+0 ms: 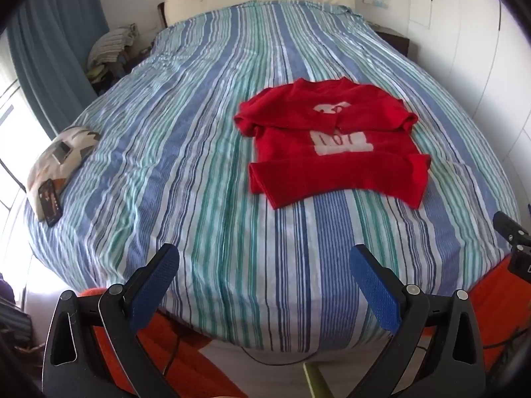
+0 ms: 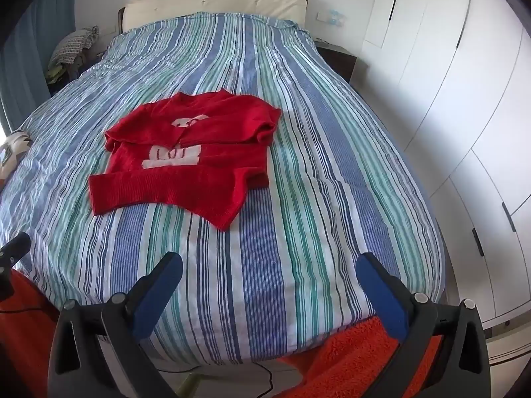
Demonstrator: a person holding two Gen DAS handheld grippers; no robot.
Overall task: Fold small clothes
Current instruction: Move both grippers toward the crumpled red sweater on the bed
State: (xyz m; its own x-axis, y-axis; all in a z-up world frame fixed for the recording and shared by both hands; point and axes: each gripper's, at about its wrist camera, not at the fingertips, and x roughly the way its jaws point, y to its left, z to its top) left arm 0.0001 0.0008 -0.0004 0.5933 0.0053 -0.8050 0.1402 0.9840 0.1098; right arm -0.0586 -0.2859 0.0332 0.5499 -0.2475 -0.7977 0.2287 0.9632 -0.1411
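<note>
A small red sweater (image 1: pixel 335 147) with a white print lies on the striped bedspread (image 1: pixel 205 126), both sleeves folded across its chest. It also shows in the right wrist view (image 2: pixel 186 156), on the bedspread (image 2: pixel 298 152). My left gripper (image 1: pixel 264 262) is open and empty, above the foot of the bed, short of the sweater's hem. My right gripper (image 2: pixel 268 270) is open and empty, also near the foot of the bed, to the right of the sweater's hem.
A patterned cushion (image 1: pixel 59 156) with a dark phone (image 1: pixel 49 202) on it lies at the bed's left edge. A pile of clothes (image 1: pixel 113 46) sits left of the headboard. White wardrobe doors (image 2: pixel 448 106) stand on the right. An orange rug (image 2: pixel 345 358) lies below the bed.
</note>
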